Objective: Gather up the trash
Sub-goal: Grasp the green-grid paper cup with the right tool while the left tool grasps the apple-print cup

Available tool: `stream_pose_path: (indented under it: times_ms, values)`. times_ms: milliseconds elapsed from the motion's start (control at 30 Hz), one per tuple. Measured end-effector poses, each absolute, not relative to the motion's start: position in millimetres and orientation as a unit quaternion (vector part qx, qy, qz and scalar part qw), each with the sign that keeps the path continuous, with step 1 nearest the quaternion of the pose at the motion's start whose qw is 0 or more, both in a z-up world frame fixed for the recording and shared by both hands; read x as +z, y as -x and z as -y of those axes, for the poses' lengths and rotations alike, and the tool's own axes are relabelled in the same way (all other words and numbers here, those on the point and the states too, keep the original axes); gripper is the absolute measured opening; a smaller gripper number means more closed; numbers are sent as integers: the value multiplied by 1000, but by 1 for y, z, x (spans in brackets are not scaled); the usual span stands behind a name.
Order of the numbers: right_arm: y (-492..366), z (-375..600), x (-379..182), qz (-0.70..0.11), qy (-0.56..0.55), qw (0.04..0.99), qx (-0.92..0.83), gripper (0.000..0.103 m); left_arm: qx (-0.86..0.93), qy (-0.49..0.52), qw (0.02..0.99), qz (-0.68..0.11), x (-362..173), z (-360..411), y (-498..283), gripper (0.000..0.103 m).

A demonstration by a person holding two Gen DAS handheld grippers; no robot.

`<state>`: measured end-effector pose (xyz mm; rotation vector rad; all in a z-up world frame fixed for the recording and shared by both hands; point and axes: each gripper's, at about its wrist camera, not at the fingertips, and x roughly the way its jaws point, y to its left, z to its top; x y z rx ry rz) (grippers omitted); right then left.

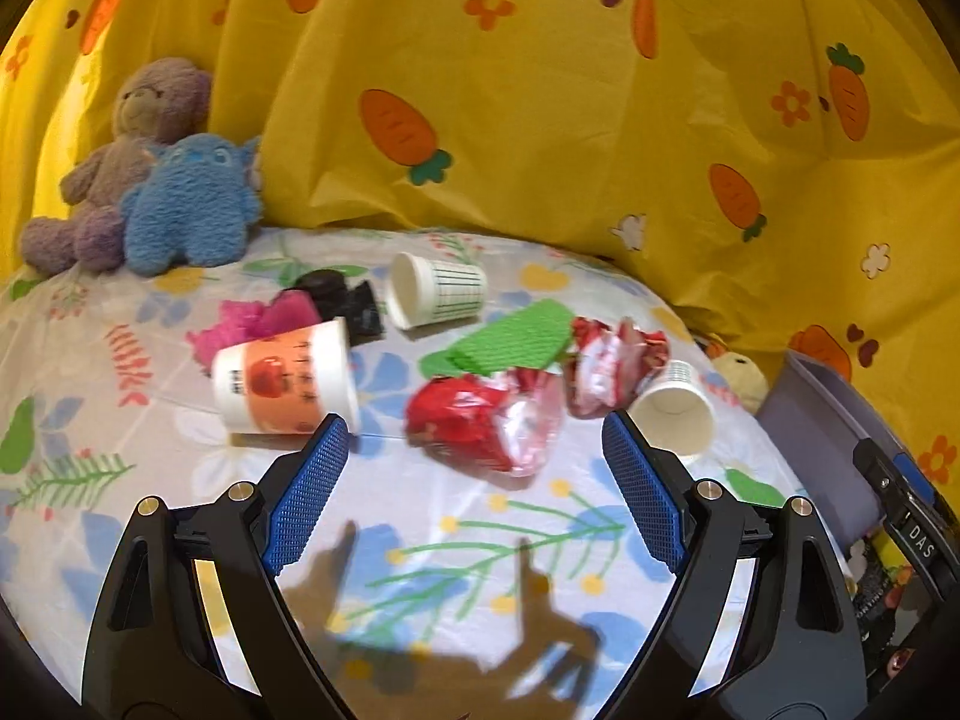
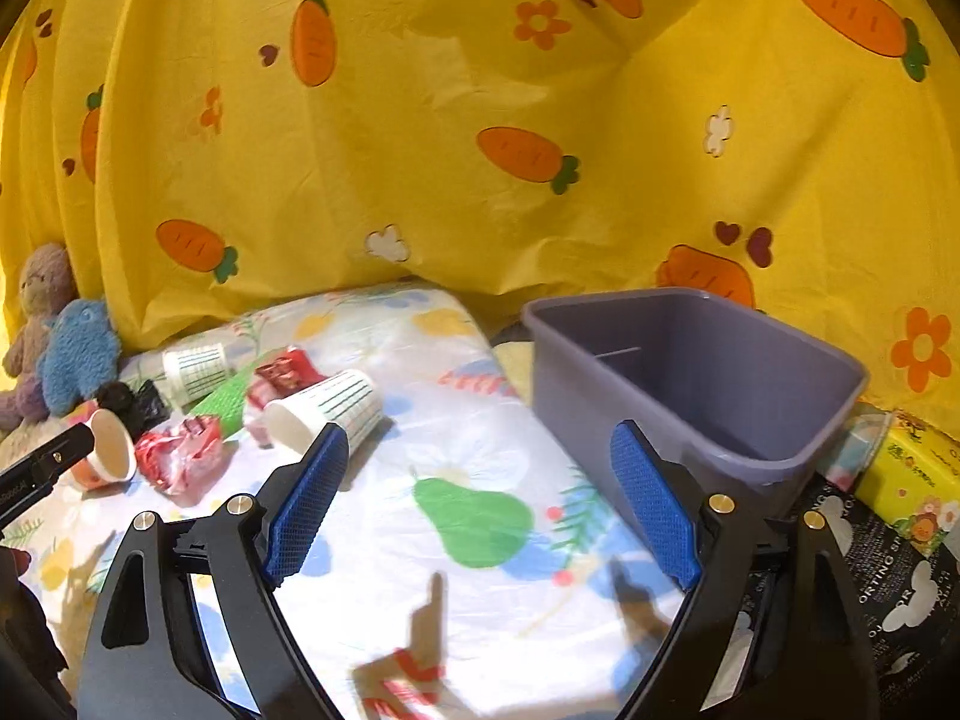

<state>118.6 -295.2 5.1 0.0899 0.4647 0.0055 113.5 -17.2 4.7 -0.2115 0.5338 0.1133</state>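
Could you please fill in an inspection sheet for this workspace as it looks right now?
Surface: floral sheet, bare under both grippers.
Job's things: three paper cups on their sides, red wrappers, pink scrap, black scrap, green mat; grey bin, nothing seen inside.
Clutter: plush toys, yellow box.
Grippers: left gripper open, empty; right gripper open, empty.
Cables: nothing seen.
Surroundings: yellow carrot-print cloth.

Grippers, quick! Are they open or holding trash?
Left gripper: open, holding nothing.
Right gripper: open, holding nothing.
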Motion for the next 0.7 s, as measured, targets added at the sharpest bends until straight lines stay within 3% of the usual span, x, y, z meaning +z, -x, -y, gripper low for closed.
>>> stream_pose_path:
  times_ms: [433, 533, 700]
  values:
    - [-167, 212, -20, -281, 28, 959, 26, 86, 118, 129, 943, -284, -5, -55, -104, 85]
    - [-183, 207, -27, -319, 38, 946, 29, 77, 111, 132, 939, -298, -9, -57, -115, 85]
    - [-192, 202, -25, -327, 57, 943, 18, 74, 113, 139, 933, -313, -14, -59, -133, 85]
